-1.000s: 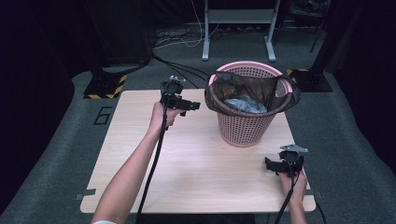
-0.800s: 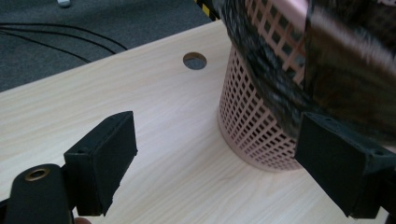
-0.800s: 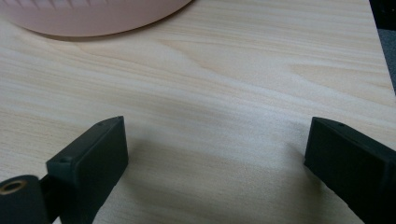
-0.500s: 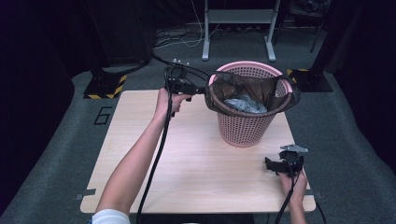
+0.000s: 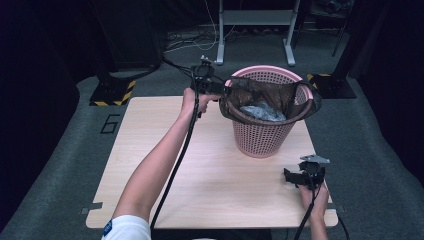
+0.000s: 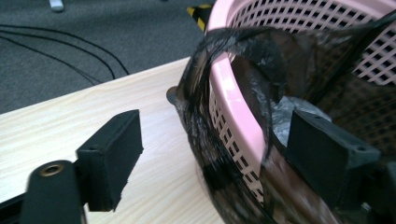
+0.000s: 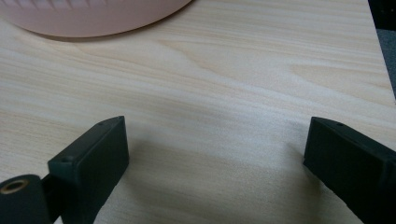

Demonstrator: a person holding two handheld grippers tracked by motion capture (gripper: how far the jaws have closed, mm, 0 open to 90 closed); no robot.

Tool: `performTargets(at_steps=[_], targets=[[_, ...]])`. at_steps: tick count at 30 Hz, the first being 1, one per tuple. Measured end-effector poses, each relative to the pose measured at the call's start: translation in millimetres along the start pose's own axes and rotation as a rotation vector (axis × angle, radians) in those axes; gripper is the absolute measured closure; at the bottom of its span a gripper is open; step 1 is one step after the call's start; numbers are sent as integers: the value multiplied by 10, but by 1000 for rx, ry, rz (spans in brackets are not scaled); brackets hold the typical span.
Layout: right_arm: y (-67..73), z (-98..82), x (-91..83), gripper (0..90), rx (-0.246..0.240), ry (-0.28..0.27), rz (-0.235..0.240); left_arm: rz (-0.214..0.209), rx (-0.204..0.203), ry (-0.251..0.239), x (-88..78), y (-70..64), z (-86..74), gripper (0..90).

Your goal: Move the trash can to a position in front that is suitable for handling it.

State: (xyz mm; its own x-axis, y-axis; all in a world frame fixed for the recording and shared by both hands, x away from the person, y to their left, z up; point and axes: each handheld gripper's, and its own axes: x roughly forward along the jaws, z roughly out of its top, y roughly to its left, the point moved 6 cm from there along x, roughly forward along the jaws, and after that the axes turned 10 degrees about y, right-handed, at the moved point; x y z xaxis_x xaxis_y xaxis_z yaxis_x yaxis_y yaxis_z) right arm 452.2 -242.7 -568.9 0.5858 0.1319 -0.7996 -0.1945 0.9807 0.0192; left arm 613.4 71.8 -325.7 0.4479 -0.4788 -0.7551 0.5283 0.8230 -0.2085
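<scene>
While the pale wood-grain table (image 5: 165, 165) lies flat and smooth beneath everything, the work centres on the pink lattice basket (image 5: 260, 137), a round, tapering plastic bin near the table's far right. Over its rim drapes the bin bag (image 5: 272, 97), a thin, dark, glossy film, wrinkled and stretched, with a crumpled greyish bundle (image 5: 260, 111) inside. The left gripper (image 5: 220, 90) sits at the basket's near-left rim; in the left gripper view its jaws straddle the rim and the bag's folded edge (image 6: 205, 107), having just been closing, yet the pads do not press on the film. To do this step well, I judge the jaws should pinch film alone, not the rigid rim, then lift gently so the thin plastic doesn't tear. The right gripper (image 5: 296, 176) rests near the table's front right edge, jaws spread, holding nothing.
</scene>
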Motion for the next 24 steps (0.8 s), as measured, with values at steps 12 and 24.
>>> performTargets(at_steps=[12,24], targets=[[-5,1,-1,63,-2,-2,-2,13,26,24,269,-176,-7,562],[-7,0,-2,65,-3,-2,-4,41,-7,-9,167,-116,-54,675]])
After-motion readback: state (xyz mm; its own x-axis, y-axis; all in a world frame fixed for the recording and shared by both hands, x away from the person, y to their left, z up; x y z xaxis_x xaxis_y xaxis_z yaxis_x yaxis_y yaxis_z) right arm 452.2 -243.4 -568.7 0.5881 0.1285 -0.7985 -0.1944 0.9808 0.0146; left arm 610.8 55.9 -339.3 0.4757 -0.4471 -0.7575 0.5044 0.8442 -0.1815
